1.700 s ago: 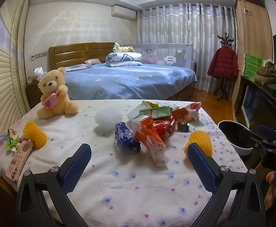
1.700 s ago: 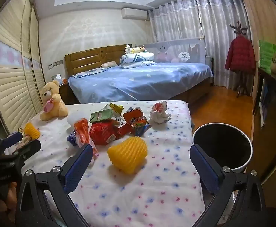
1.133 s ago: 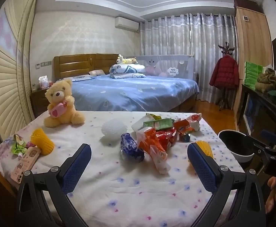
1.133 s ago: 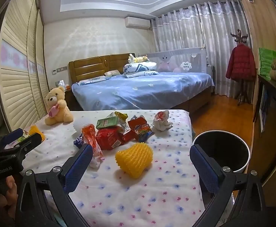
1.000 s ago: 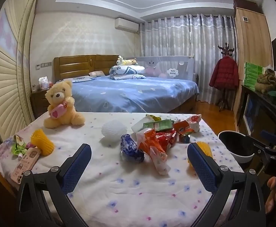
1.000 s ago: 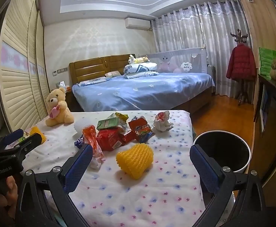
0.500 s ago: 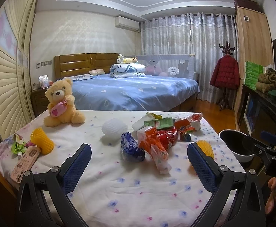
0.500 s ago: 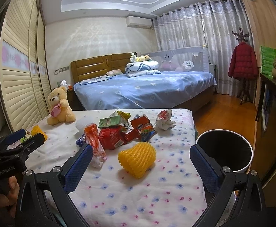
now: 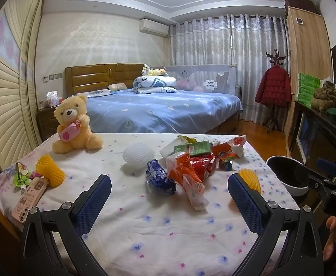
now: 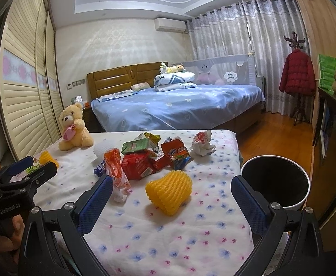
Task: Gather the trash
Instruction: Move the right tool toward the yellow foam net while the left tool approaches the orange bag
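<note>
A heap of snack wrappers (image 9: 195,161) (image 10: 145,158) lies mid-table: a blue bag (image 9: 158,179), an orange packet (image 9: 186,177) (image 10: 116,174), a red packet (image 10: 137,166) and a green carton (image 9: 192,148) (image 10: 137,146). A yellow foam net (image 10: 168,191) (image 9: 249,178) lies just ahead of my right gripper (image 10: 170,193). A white foam net (image 9: 138,156) and a crumpled tissue (image 10: 201,145) lie nearby. My left gripper (image 9: 168,195) hangs open over the near table edge, empty, short of the blue bag. The right one is open and empty too.
A black bin with a white rim (image 10: 275,184) (image 9: 285,172) stands on the floor off the table's right side. A teddy bear (image 9: 73,124) (image 10: 74,126), a second yellow net (image 9: 49,171) and a pink phone (image 9: 28,200) sit on the flowered tablecloth (image 9: 168,230) at left. A bed (image 9: 163,110) lies behind.
Both cameras tilted up a little over the first second, so the table sits lower in view. Both grippers have stayed open and nothing on the table has moved.
</note>
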Demonstrator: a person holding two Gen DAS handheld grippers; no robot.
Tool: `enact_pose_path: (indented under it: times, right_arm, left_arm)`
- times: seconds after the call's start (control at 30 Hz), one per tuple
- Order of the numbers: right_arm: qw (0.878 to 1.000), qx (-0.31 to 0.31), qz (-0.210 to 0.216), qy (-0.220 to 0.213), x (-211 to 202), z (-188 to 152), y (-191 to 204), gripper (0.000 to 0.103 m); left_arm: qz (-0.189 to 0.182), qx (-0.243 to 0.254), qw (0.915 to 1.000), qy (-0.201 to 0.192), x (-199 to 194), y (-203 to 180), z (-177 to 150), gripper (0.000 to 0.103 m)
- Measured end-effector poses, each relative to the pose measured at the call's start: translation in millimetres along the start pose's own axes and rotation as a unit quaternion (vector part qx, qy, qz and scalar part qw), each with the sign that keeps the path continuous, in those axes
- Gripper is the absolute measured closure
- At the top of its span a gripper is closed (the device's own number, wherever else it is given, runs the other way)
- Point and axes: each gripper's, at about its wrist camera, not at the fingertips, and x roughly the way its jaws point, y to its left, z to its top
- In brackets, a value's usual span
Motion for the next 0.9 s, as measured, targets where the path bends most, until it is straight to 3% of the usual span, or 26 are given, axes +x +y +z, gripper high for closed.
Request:
enact_pose_path:
  times: [0.9]
  right_arm:
    - [1.000,0.001,0.007,0.006,4.8,-1.7,2.1,0.000]
  left_arm:
    - [-0.001,0.000,1.0000,0.003,1.6,0.6,-2.0,0.001]
